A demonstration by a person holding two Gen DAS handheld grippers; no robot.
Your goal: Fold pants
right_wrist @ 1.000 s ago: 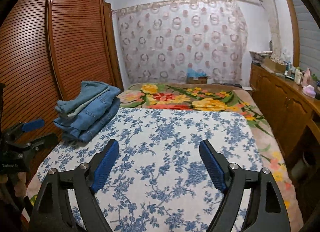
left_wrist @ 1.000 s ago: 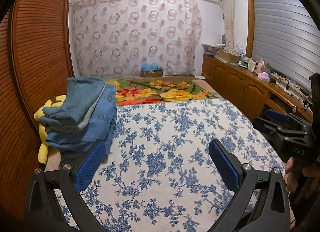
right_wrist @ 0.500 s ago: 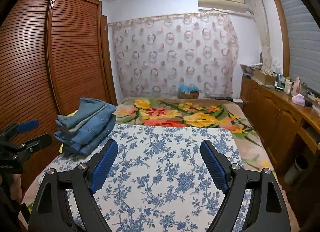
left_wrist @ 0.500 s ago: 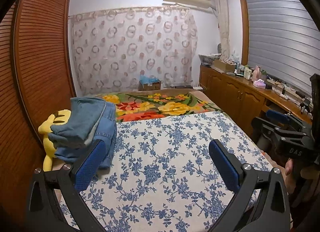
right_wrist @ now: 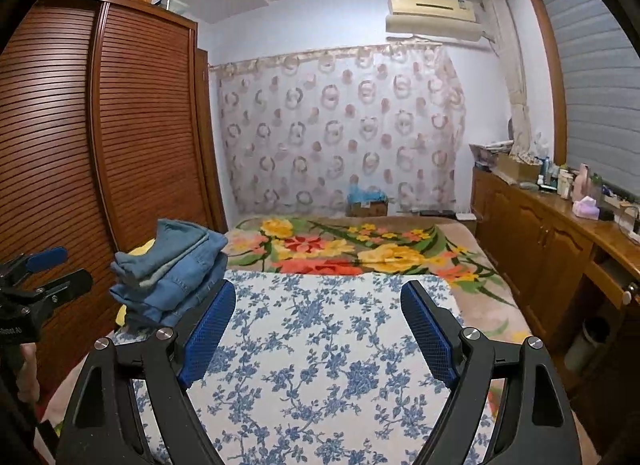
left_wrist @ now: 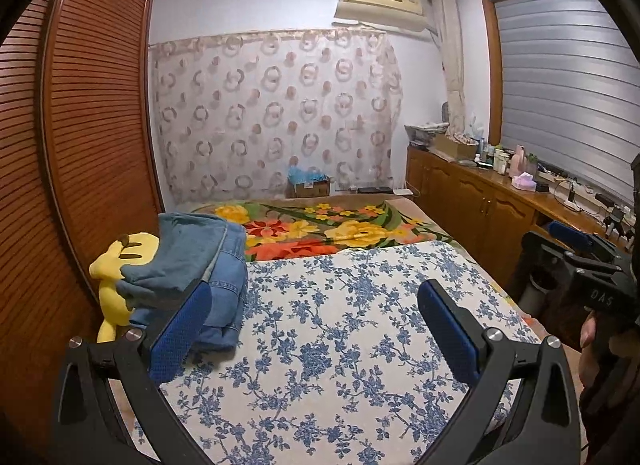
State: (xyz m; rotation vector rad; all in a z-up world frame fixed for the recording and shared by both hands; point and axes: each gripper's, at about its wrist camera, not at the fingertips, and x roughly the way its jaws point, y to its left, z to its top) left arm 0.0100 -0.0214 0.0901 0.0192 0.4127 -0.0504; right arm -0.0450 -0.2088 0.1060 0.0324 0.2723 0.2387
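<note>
Two claws — left claw (left_wrist: 314,313), right claw (right_wrist: 318,315) — both spread, empty; one stack of folded jeans (right_wrist: 172,271).

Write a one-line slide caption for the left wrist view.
Open left gripper above the blue-flowered white bedspread, empty; folded blue denim pants stacked at the bed's left edge.

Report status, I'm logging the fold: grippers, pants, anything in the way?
Left gripper and right gripper open, empty. Folded blue denim pants stacked at blue-flowered white bedspread's left edge. Yellow plush toy beside stack; nothing blocking.
</note>
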